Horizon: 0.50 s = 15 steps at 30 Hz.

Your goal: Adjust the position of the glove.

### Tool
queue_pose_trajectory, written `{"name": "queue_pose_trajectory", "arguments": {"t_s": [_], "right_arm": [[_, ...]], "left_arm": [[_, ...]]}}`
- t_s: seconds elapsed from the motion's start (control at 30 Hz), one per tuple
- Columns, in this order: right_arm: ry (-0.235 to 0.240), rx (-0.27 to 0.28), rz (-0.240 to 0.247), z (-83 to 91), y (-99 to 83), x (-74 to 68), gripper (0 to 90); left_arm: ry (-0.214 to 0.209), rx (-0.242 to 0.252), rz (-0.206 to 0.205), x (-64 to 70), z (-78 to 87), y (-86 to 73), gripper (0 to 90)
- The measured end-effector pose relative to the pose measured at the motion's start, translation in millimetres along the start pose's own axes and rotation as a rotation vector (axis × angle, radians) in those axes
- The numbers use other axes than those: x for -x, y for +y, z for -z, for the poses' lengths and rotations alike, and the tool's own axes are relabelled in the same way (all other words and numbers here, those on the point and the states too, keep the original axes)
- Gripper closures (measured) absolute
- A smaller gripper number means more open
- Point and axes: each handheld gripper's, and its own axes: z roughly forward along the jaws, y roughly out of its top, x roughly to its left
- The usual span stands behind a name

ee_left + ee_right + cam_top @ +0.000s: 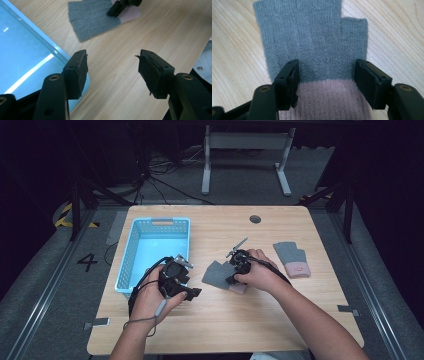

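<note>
Counter [300,320] in the high view: a grey glove [216,274] is seen just right of the blue basket [127,265], under the right gripper [239,262]. Left gripper [112,72] fingers are held apart over bare wood. Right gripper [327,85] fingers are spread astride the pink cuff [327,100]; soft, limp knit is judged best pinched there.
</note>
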Motion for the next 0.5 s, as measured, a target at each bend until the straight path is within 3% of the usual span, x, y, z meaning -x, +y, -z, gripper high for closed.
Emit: {"name": "queue_pose_trajectory", "arguments": {"t_s": [0.2, 0.4, 0.5], "right_arm": [[-0.015, -0.017, 0.005, 0.0, 2.3, -1.0, 44.5], [-0.009, -0.015, 0.014, 2.2, 2.1, 0.1, 64.3], [-0.002, -0.014, 0.023, 2.4, 2.4, -0.8, 68.7]], "left_arm": [[0.001, 0.008, 0.001, 0.0, 1.1, -0.1, 41.1], [0.002, 0.005, -0.003, 0.2, 0.7, 0.1, 40.8], [0.004, 0.005, -0.003, 0.1, 0.5, 0.2, 40.8]]}}
